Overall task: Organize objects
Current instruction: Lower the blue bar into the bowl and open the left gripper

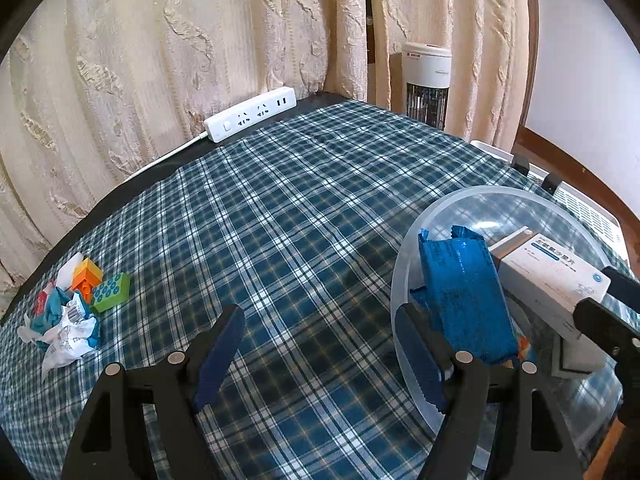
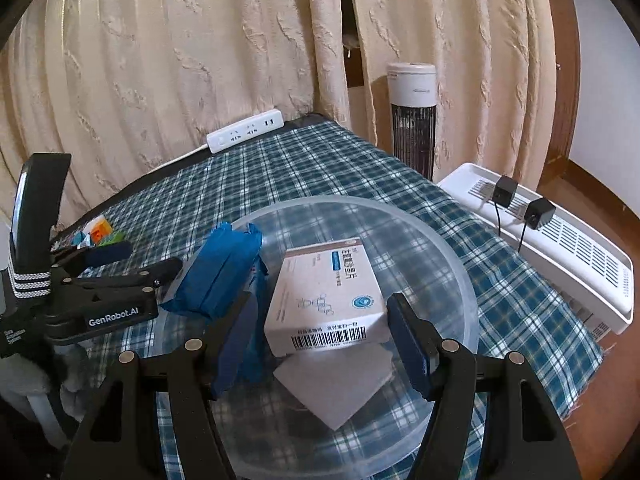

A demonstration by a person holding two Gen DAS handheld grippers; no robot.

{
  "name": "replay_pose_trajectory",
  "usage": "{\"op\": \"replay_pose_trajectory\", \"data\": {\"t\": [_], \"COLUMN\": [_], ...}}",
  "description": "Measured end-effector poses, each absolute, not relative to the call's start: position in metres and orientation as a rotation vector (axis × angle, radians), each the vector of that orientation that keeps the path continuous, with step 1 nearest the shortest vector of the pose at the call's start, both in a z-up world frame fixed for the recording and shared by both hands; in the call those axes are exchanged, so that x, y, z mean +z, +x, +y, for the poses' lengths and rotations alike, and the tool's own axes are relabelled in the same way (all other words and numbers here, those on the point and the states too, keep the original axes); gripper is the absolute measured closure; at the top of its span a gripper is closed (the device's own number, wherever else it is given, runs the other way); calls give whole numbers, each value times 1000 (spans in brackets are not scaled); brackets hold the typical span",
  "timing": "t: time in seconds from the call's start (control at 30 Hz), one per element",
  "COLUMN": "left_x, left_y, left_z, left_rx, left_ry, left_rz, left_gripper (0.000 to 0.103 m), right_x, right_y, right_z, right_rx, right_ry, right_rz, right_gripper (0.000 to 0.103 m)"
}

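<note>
- Left wrist view is showing the left gripper [image 1: 320, 360] hanging over the plaid cloth [image 1: 300, 220], jaws standing about half open, gripping nothing; only cloth is lying between its fingers [image 1: 220, 356].
- Blue packet [image 1: 464, 296] is lying inside the clear bowl [image 1: 424, 220], leaning against the bowl's left wall, just outside the left gripper's right-hand finger, not between the two fingers.
- Whether that finger is touching the packet is not clear.
- White box [image 1: 552, 280] is sitting tilted in the bowl just right of the packet, its near end being clamped by the right gripper [image 1: 612, 308].
- Right wrist view is showing the box squarely between the right gripper's fingers [image 2: 412, 348], pads pressing on both sides, barcode end facing the camera.
- Box is hanging over a white square pad [image 2: 332, 388] that is lying on the bowl's floor.
- Same view is showing the left gripper coming in from the left, its tips just beside the packet's near end.
- Toy blocks [image 1: 100, 284] and crumpled wrappers [image 1: 60, 328] are lying together on the cloth at far left, well apart from the bowl.
- Power strip [image 1: 250, 114] is lying at the far edge of the table by the curtain [image 1: 160, 60].
- Tower fan [image 2: 412, 120] is standing behind the table; a white appliance [image 2: 560, 240] is sitting to the right.
</note>
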State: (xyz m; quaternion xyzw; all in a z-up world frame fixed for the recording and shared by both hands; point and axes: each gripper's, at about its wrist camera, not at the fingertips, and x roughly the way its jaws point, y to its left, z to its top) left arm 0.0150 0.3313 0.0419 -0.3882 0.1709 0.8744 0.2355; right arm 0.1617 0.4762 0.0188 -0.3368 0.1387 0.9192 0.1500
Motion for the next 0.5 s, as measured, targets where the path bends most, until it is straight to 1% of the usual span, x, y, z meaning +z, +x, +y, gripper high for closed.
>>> {"op": "replay_pose_trajectory", "data": {"t": [0.1, 0.27, 0.5], "left_x": [41, 45, 50], "left_y": [16, 18, 17], "left_z": [328, 320, 303], "left_rx": [2392, 2394, 2407], "left_ry": [-1070, -1065, -1070], "left_rz": [463, 446, 403], "left_gripper": [22, 20, 20], "right_x": [15, 7, 7], "right_y": [159, 152, 141], "right_z": [477, 481, 467], "right_rx": [2606, 2597, 2630], "right_ry": [-986, -1019, -1026], "right_rz": [376, 435, 415], "right_gripper": [35, 35, 35]}}
